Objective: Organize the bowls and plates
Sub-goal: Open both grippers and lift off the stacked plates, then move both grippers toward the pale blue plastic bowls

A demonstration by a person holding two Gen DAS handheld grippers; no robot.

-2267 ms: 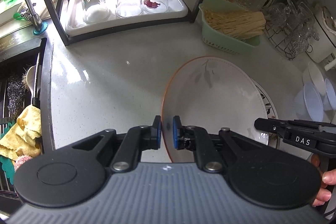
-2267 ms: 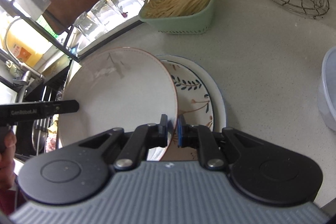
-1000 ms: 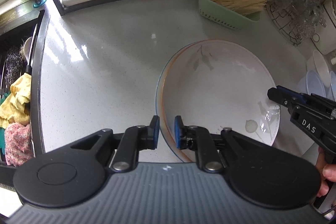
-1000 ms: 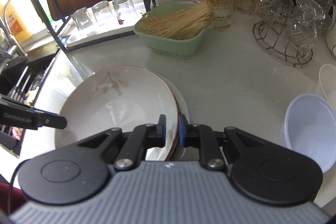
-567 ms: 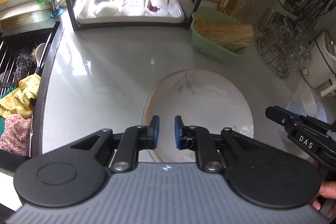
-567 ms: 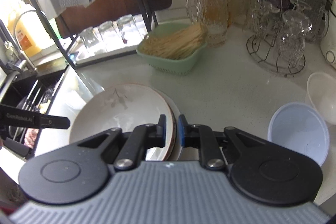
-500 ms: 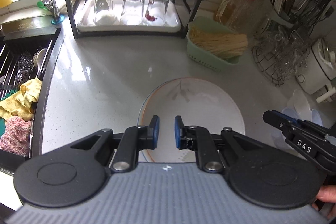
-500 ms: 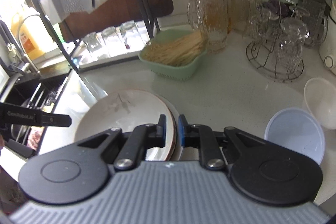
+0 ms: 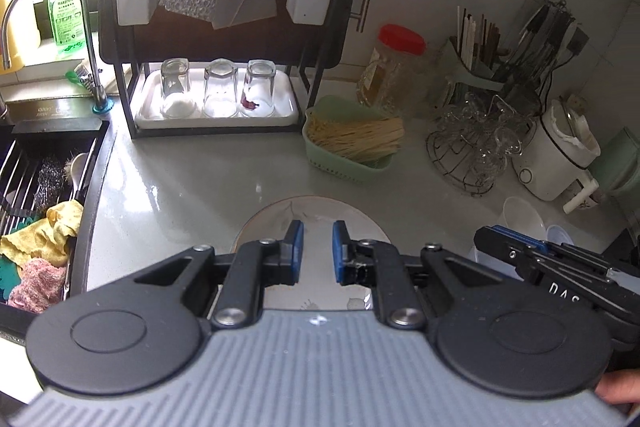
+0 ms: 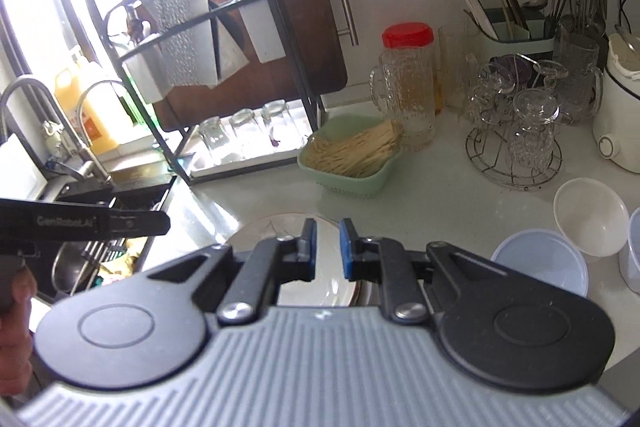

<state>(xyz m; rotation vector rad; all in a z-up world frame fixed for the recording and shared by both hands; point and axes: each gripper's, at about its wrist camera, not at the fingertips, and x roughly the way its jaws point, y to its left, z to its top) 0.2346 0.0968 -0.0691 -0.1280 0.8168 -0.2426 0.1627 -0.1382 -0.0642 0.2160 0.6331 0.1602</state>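
A white plate with a brown rim [image 9: 316, 213] lies on top of another plate on the grey counter, right below both grippers; it also shows in the right wrist view [image 10: 276, 225]. My left gripper [image 9: 317, 251] is open and empty, raised above the plate. My right gripper [image 10: 327, 247] is open and empty too, also above the plate. A white bowl [image 10: 590, 215] and a pale blue bowl [image 10: 540, 261] sit on the counter at the right; the white bowl shows in the left wrist view [image 9: 522, 217].
A green basket of noodles [image 9: 352, 143] stands behind the plates. A black rack with upturned glasses [image 9: 218, 93] is at the back left. A wire stand of glass cups [image 10: 516, 131], a jar [image 10: 408, 83] and a white cooker [image 9: 560, 155] are right. The sink [image 9: 40, 179] is left.
Both grippers let go of the brown-rimmed plate, which now rests on the lower plate. Both have opened and lifted up and back from the counter.
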